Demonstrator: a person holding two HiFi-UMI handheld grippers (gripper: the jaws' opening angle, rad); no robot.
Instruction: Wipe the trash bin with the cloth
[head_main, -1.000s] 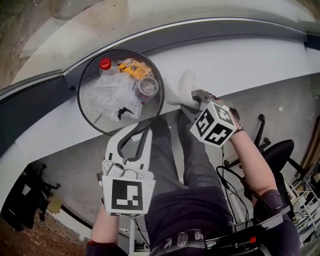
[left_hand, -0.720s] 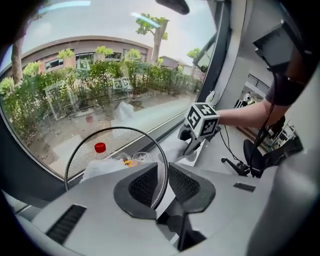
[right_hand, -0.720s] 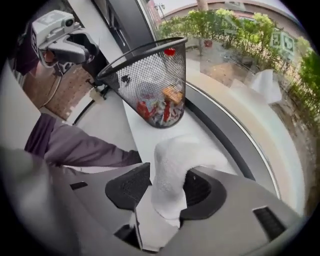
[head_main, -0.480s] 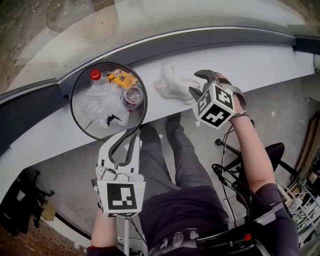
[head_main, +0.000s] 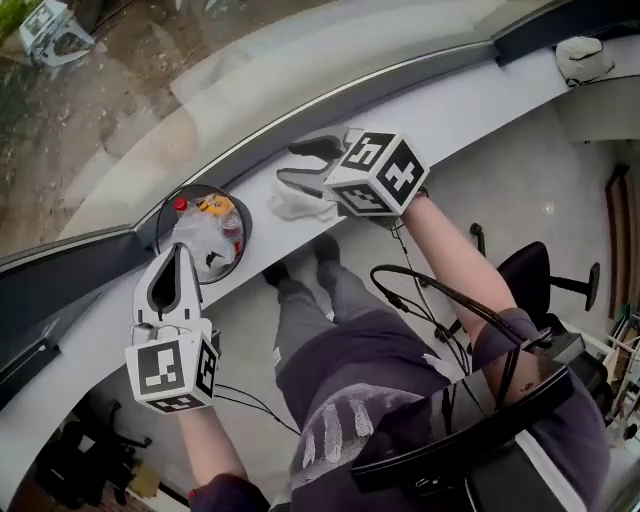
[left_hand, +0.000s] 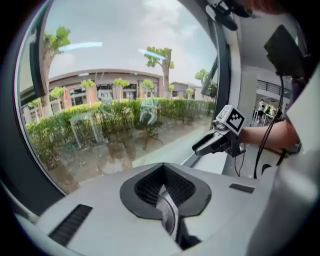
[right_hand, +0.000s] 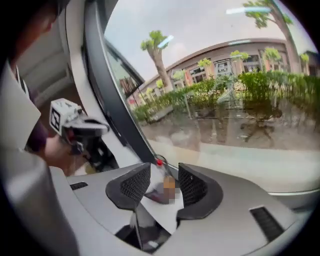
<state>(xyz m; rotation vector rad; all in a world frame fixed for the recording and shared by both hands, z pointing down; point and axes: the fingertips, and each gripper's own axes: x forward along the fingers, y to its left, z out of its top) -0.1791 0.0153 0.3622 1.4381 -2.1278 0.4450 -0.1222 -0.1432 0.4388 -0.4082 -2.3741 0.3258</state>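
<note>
The black mesh trash bin stands on the white ledge, holding a red-capped bottle, clear plastic and an orange wrapper. A white cloth lies crumpled on the ledge to the bin's right. My right gripper hovers just over the cloth with its jaws open and nothing between them; in the right gripper view its jaws frame the bin's red cap. My left gripper points at the bin's near rim, shut and empty; the left gripper view shows its pads together.
A large curved window with a dark frame runs behind the ledge. A black office chair and cables are on the floor at the right. A white bundle sits on the ledge's far right end.
The right gripper let go of the cloth, which now lies on the ledge, and its jaws opened. The left gripper's jaws closed. The head view pulled back and both grippers lifted.
</note>
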